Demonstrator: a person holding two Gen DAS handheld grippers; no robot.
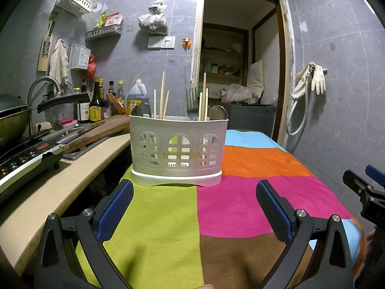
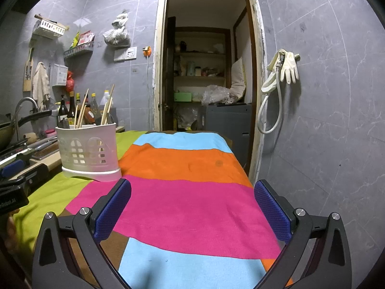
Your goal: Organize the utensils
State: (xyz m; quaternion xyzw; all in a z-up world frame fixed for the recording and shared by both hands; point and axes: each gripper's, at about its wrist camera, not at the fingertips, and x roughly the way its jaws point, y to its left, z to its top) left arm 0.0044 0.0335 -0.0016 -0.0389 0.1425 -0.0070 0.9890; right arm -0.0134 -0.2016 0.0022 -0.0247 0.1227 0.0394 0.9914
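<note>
A white plastic utensil holder (image 1: pixel 178 149) stands on a table covered by a colourful patchwork cloth (image 1: pixel 235 207). It holds wooden chopsticks (image 1: pixel 161 96), a fork (image 1: pixel 192 103) and spoons (image 1: pixel 217 113). My left gripper (image 1: pixel 194 192) is open and empty, just in front of the holder. My right gripper (image 2: pixel 192 192) is open and empty over the cloth (image 2: pixel 192 207), with the holder (image 2: pixel 89 151) to its far left. The right gripper also shows at the right edge of the left wrist view (image 1: pixel 368 187).
A kitchen counter (image 1: pixel 48 192) runs along the left with an induction cooker (image 1: pixel 21 161), a wok (image 1: pixel 12 120), a cutting board with knives (image 1: pixel 91 130) and sauce bottles (image 1: pixel 96 106). An open doorway (image 2: pixel 207 72) lies behind the table. Gloves and a hose (image 2: pixel 284 72) hang on the right wall.
</note>
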